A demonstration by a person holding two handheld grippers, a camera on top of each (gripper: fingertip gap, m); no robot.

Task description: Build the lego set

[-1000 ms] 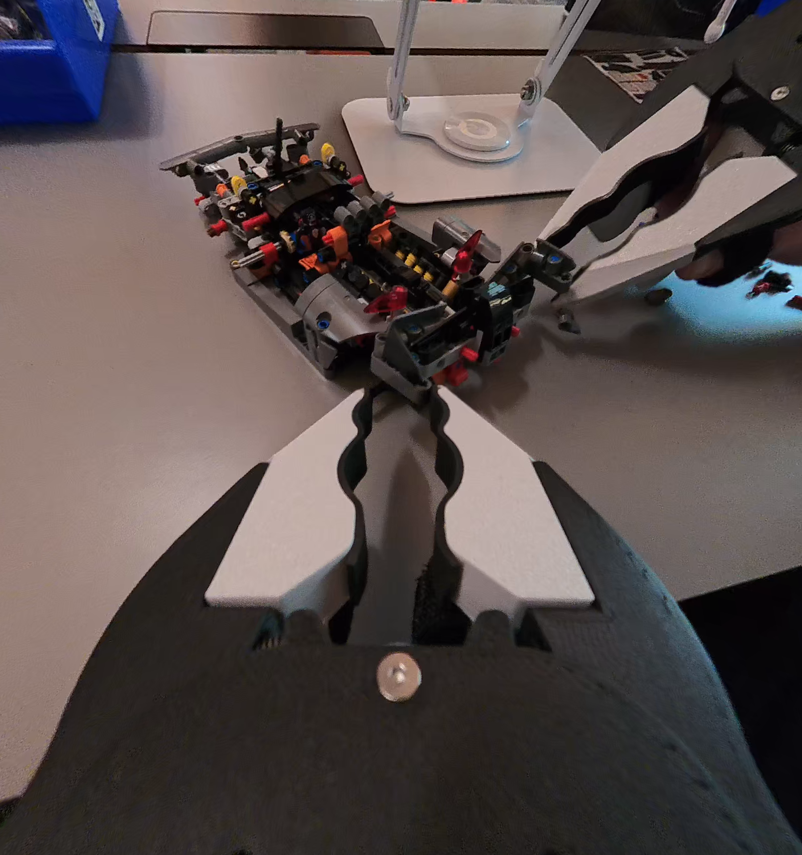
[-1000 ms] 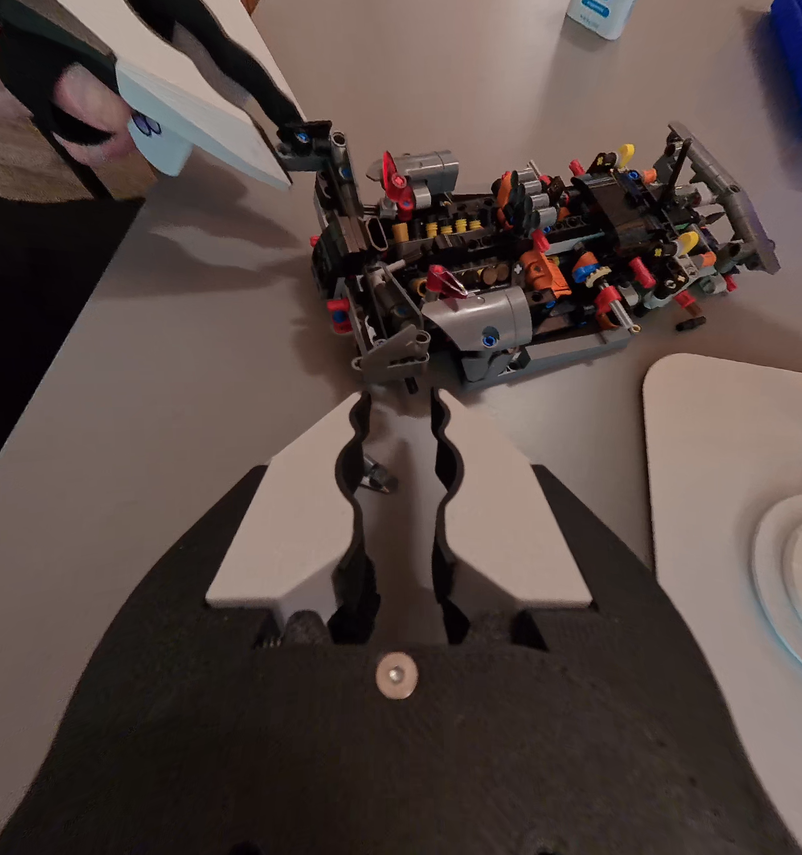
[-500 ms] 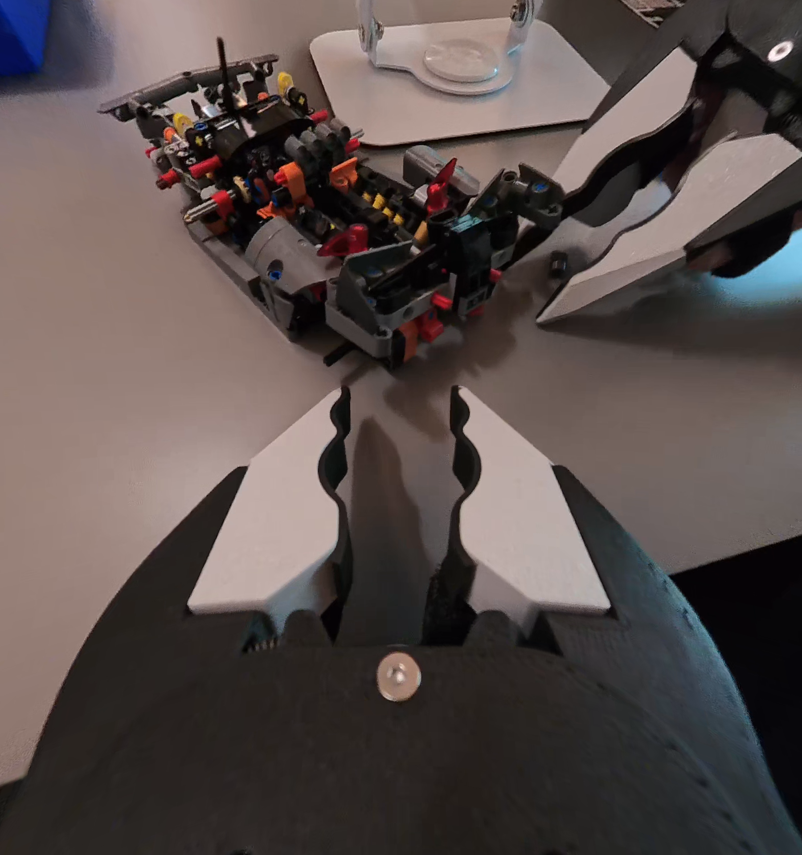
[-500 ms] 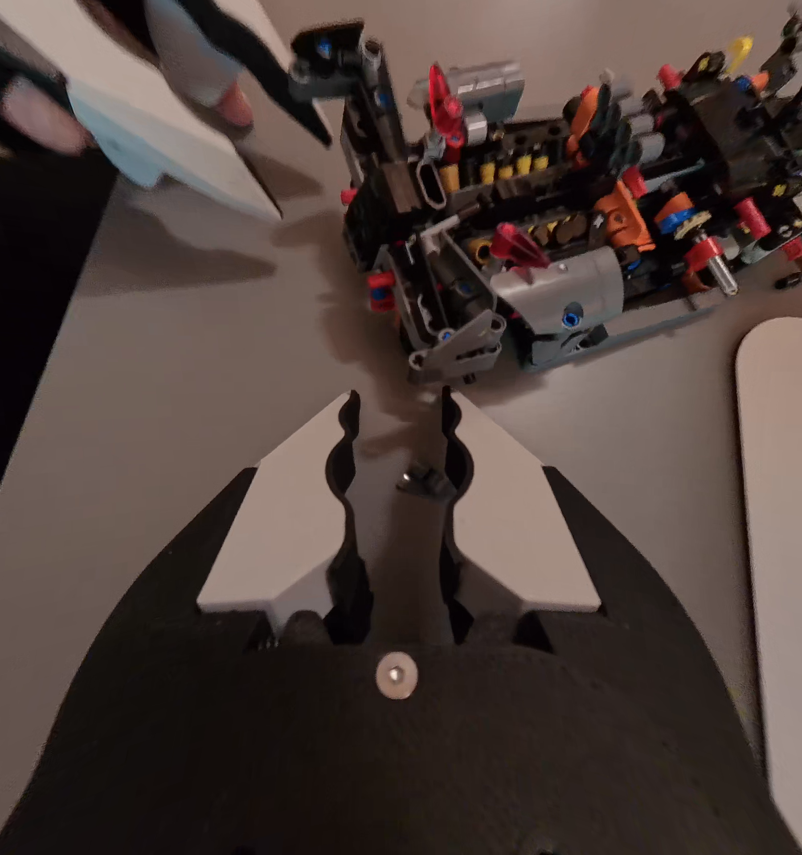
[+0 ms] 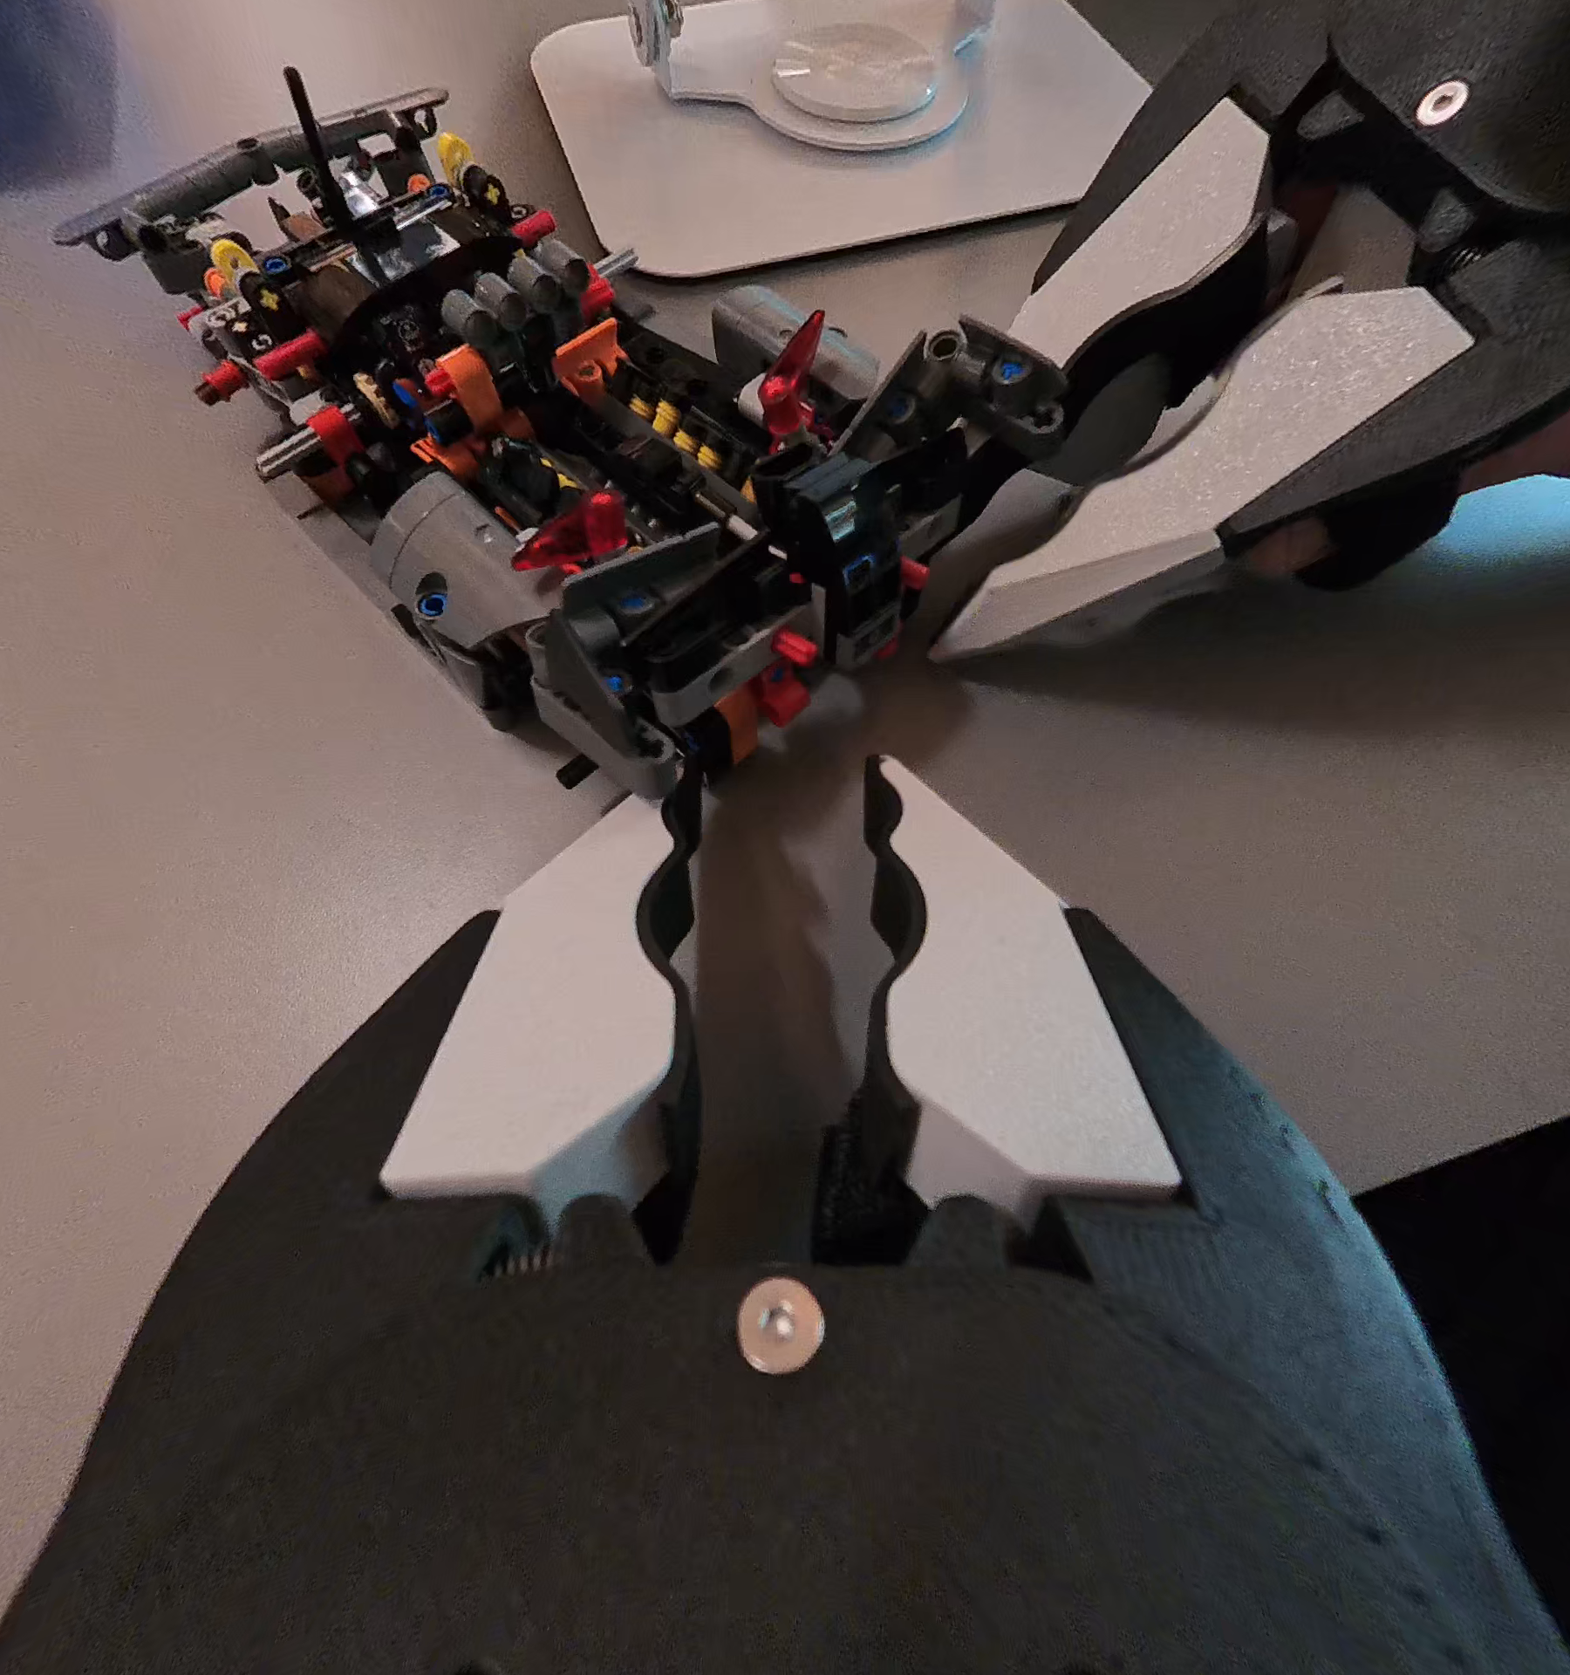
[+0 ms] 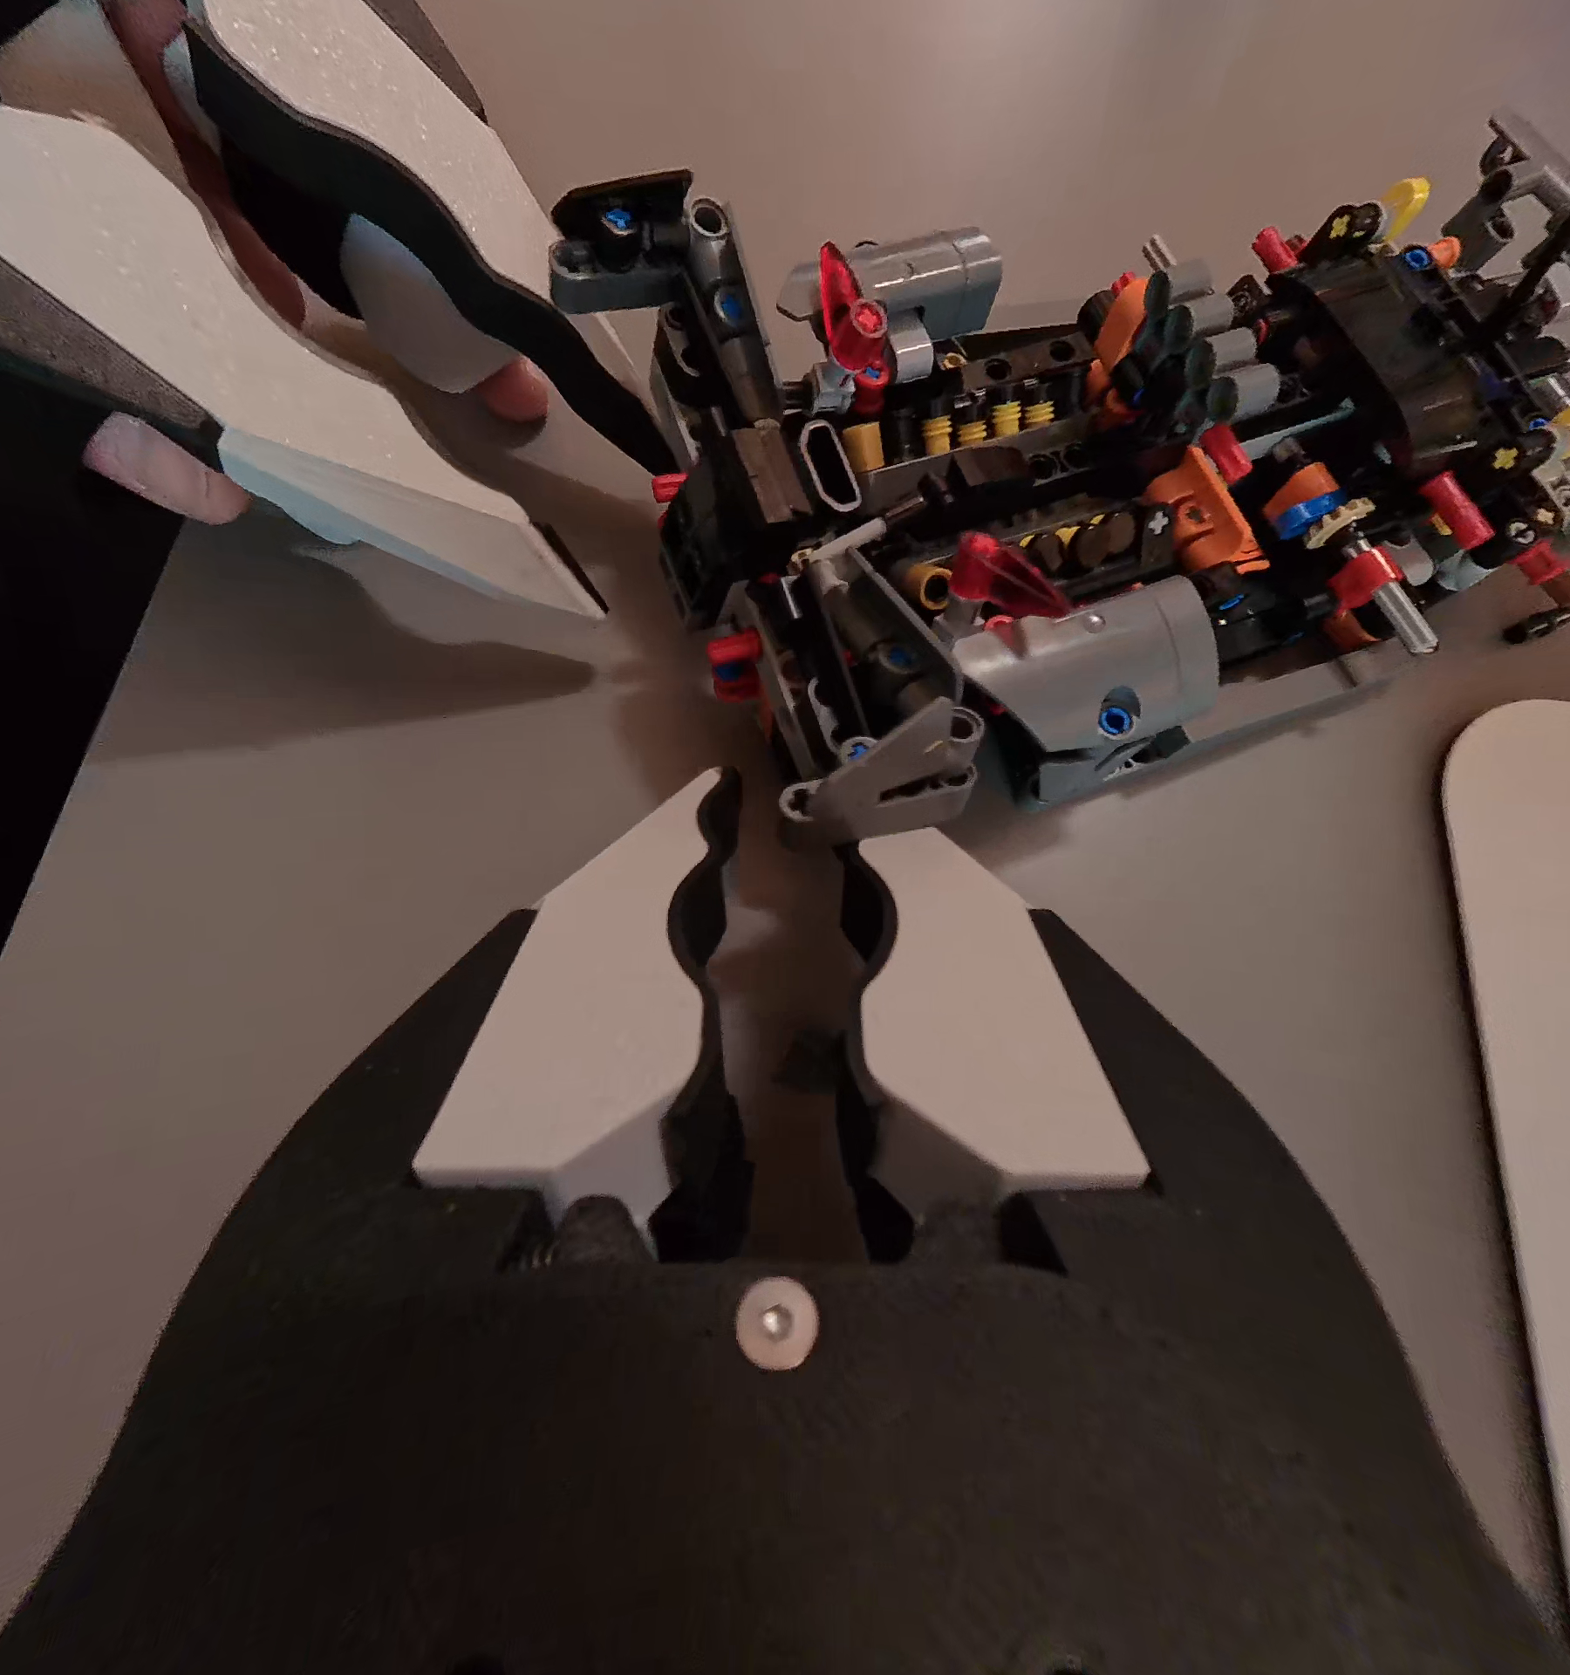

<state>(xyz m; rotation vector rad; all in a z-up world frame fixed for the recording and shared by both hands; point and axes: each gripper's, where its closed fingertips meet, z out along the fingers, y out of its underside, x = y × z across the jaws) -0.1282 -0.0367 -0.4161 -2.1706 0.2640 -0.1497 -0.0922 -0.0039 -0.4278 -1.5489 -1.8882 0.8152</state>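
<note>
Lego car chassis (image 5: 528, 453): grey-black frame, red, orange, yellow pins; far end cropped in right wrist view; left gripper (image 5: 781, 770) and right gripper (image 6: 786, 807) both released, empty.

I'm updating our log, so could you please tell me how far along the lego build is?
Done: a dense chassis stands assembled on the table, without wheels or body shell. In hand: nothing; left gripper and right gripper sit open at its near end. Left: a small dark piece lies loose between the right fingers.

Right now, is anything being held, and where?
Nothing. The left hand-held gripper and right hand-held gripper are open, tips beside the lego car.
</note>
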